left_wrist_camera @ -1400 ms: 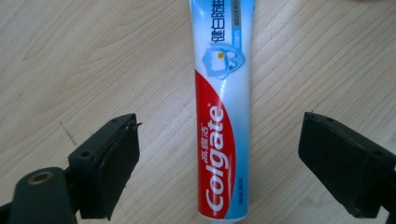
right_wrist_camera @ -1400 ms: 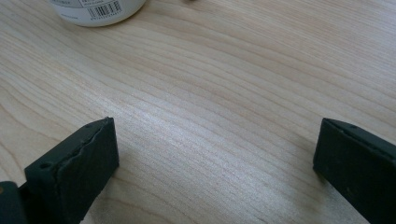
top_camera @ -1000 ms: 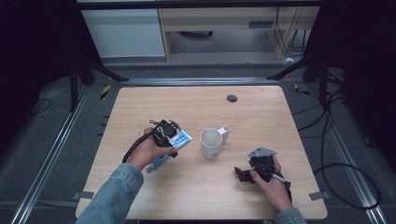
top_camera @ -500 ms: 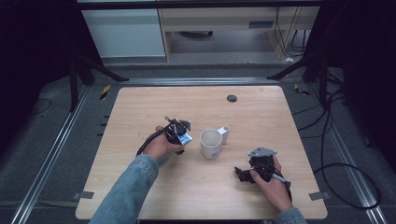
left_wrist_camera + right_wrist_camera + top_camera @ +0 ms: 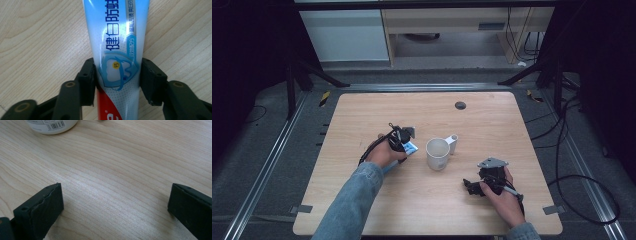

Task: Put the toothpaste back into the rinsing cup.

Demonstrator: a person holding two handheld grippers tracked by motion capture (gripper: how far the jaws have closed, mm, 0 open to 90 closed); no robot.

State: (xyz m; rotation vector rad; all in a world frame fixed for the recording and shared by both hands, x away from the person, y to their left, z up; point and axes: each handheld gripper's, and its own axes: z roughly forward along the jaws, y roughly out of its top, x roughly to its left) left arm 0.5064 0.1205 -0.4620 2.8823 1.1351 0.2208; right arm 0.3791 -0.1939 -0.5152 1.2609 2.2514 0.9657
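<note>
A blue and white toothpaste tube (image 5: 115,30) with a red lower end lies flat on the wooden table (image 5: 492,125). My left gripper (image 5: 117,72) is shut on it, one jaw pressed against each side. From above, the left gripper (image 5: 403,141) and the tube (image 5: 411,148) sit just left of a white mug (image 5: 437,154), which stands upright with its handle to the right. My right gripper (image 5: 470,187) rests on the table in front of the mug, to its right. In its own view the right gripper (image 5: 115,200) stands wide open over bare wood, with the mug's base (image 5: 51,125) at the top left.
A small black round cap (image 5: 460,105) is set in the table near its far edge. Black cables trail from both grippers. Metal rails run along the table's left and right sides.
My left gripper has carried the toothpaste tube to the right, closer to the mug. The right gripper has stayed where it was.
</note>
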